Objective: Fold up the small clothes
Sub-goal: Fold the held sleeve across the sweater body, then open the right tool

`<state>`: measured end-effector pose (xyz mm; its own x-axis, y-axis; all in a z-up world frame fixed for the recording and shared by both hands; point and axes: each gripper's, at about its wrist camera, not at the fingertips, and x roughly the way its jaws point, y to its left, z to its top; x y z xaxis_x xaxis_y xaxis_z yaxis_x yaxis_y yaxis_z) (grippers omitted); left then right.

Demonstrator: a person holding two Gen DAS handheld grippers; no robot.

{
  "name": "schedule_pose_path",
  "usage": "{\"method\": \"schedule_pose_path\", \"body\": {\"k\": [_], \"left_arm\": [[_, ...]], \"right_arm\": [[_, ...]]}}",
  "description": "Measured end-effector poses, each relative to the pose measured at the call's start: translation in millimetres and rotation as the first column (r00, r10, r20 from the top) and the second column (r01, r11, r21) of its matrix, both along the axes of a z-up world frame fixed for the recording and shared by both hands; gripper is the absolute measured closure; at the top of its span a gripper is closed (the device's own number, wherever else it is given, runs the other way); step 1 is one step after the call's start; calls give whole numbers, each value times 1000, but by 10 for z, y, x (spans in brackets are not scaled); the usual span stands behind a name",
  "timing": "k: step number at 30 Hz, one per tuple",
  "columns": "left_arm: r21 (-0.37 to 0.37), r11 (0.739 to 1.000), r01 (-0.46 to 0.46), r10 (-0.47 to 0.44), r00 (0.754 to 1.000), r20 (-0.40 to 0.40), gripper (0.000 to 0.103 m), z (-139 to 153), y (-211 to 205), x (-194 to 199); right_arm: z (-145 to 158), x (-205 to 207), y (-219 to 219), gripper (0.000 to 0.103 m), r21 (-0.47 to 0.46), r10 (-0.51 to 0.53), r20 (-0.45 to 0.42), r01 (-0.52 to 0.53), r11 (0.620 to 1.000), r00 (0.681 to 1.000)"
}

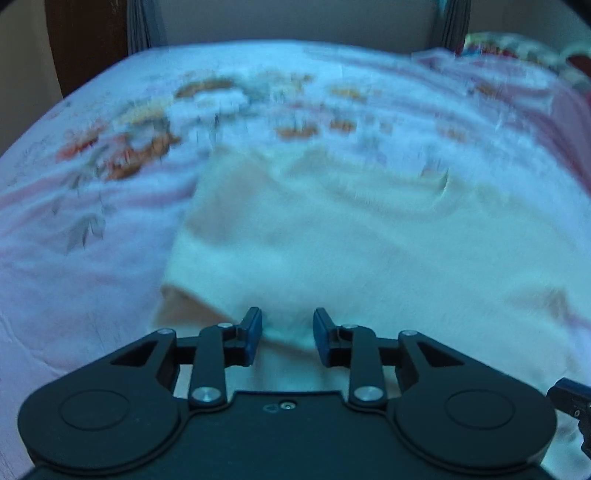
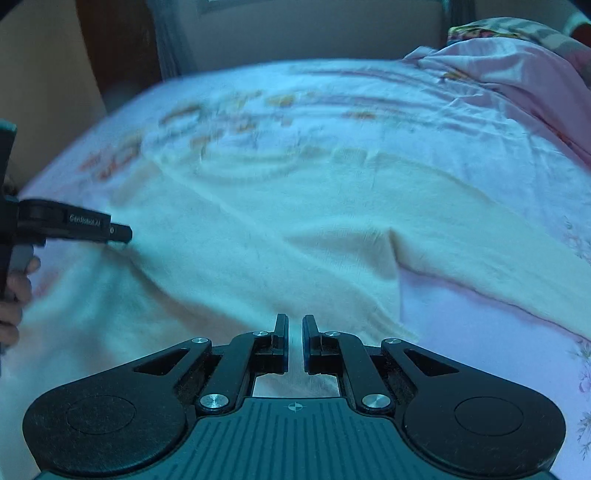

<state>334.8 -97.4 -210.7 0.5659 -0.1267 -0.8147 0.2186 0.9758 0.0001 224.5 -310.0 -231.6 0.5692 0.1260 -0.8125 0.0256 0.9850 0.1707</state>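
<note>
A cream knitted sweater [image 1: 332,236] lies spread on the bed, collar toward the far side. In the left wrist view my left gripper [image 1: 287,332] is partly open, with the sweater's near hem bunched between its blue pads. In the right wrist view the sweater [image 2: 258,236] fills the middle, one sleeve stretching to the right. My right gripper [image 2: 294,343] has its jaws nearly together with a narrow gap, over the near hem; whether cloth is pinched is not clear. The left gripper [image 2: 122,232] shows at the left edge, held by a hand.
The bed has a pale pink floral sheet [image 1: 92,192]. A bunched pink blanket [image 2: 517,81] and a patterned pillow [image 2: 491,29] lie at the far right. A headboard and wall [image 2: 295,33] stand behind. The right gripper's edge [image 1: 572,402] shows at the lower right of the left wrist view.
</note>
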Motion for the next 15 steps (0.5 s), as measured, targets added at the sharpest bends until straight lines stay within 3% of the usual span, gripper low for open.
{"method": "schedule_pose_path", "body": {"k": [1,2,4,7,8,10,11,12,15], "left_arm": [[17,1000,14,-15,1000,27,72,-34,-8,-48],[41,999,31,-33,998,45,72,-30,-20,-104],[42,998,38,-40,998,44,72,32,-14,-176],[13,999,40,-41,998,46,72,136,4,-225],[6,999,34,-34,998,48,71,165,14,-235],[-5,1000,20,-20,999,50,71,211,47,-256],[-6,1000,11,-11,999,51,71,227,71,-261],[-2,1000,4,-4,998,56,71,234,94,-273],[12,1000,-15,14,998,60,71,221,178,-306]], "right_arm": [[-118,-15,16,97,-2,18,-44,-18,1000,999],[-158,-86,-6,97,2,21,-30,-21,1000,999],[-100,-175,-119,97,57,6,-30,-5,998,1000],[83,-303,-494,96,146,-96,-1,95,985,995],[120,-335,-661,91,139,-145,-7,145,980,989],[137,-419,-1052,67,140,-254,-24,255,957,967],[132,-477,-1270,46,135,-317,-35,318,938,948],[126,-549,-1482,41,129,-377,-40,379,917,925],[94,-763,-2048,41,104,-518,-61,522,847,853]]}}
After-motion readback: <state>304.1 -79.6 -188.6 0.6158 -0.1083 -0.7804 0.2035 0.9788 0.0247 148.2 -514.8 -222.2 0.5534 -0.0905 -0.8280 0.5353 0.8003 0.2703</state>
